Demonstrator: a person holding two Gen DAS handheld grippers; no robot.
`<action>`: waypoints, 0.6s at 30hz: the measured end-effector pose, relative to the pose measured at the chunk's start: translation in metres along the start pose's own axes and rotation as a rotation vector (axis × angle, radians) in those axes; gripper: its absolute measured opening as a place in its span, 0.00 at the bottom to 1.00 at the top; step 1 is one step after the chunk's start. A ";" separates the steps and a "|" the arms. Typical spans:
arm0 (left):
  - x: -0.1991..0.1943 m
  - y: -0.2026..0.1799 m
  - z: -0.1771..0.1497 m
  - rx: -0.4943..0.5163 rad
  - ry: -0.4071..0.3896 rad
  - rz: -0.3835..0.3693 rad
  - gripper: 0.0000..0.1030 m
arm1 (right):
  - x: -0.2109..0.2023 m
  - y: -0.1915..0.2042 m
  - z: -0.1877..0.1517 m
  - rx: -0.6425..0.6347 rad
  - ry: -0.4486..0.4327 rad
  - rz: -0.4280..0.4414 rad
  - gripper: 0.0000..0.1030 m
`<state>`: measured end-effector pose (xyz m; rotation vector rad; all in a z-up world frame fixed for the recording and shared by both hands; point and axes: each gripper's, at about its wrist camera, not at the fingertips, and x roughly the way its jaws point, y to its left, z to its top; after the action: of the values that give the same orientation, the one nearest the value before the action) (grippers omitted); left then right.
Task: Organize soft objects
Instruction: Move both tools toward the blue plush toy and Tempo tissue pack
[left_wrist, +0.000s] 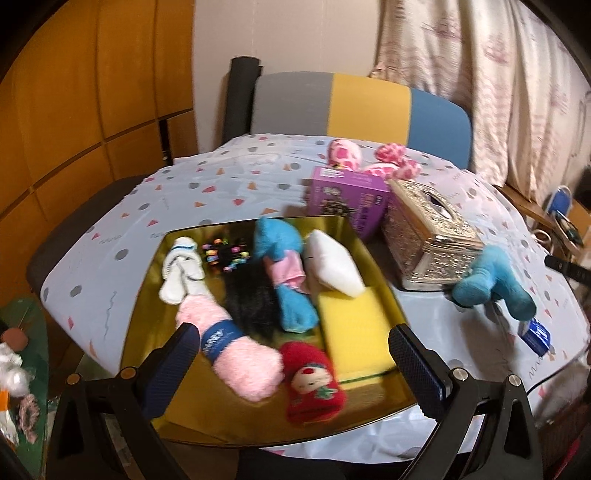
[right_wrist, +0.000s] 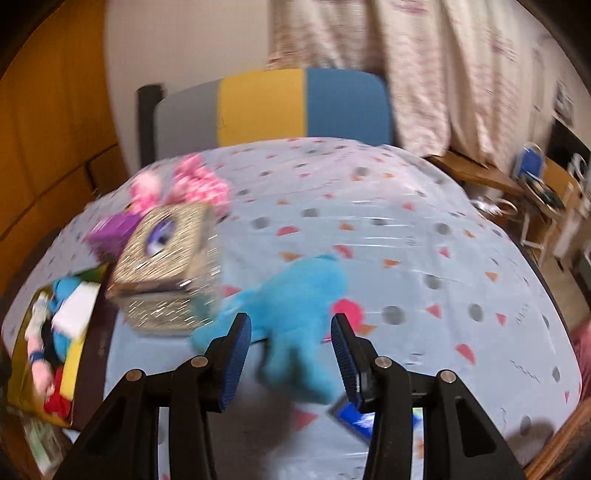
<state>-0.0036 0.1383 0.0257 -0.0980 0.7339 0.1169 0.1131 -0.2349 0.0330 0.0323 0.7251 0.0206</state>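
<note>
Hovering my left gripper (left_wrist: 291, 363) wide open over the near end of the gold tray (left_wrist: 373, 236), holding nothing. In the tray: pink towel roll (left_wrist: 236, 354) btwn the fingers' line of sight, red sock (left_wrist: 314, 384), yellow sponge (left_wrist: 354, 332), white pillow (left_wrist: 334, 262), blue plush (left_wrist: 284, 280), black fur piece (left_wrist: 247, 299), white slippers (left_wrist: 183, 273). My right gripper (right_wrist: 291, 358) is open too, empty, w/ the blue stuffed toy (right_wrist: 295, 314) lying on the table cloth (right_wrist: 406, 229) btwn its fingers, just beside the silver tissue box (right_wrist: 166, 266). Pink spotted plush (left_wrist: 369, 158) sits at the far edge.
</note>
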 end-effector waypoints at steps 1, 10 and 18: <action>0.001 -0.004 0.001 0.008 0.002 -0.007 1.00 | -0.001 -0.012 0.002 0.033 -0.011 -0.016 0.44; 0.006 -0.050 0.007 0.123 0.018 -0.058 1.00 | -0.001 -0.086 0.007 0.302 -0.125 -0.050 0.45; 0.017 -0.089 0.009 0.206 0.042 -0.098 1.00 | 0.007 -0.120 0.000 0.466 -0.113 -0.028 0.47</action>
<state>0.0275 0.0526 0.0253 0.0607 0.7778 -0.0548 0.1194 -0.3550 0.0234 0.4649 0.6048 -0.1761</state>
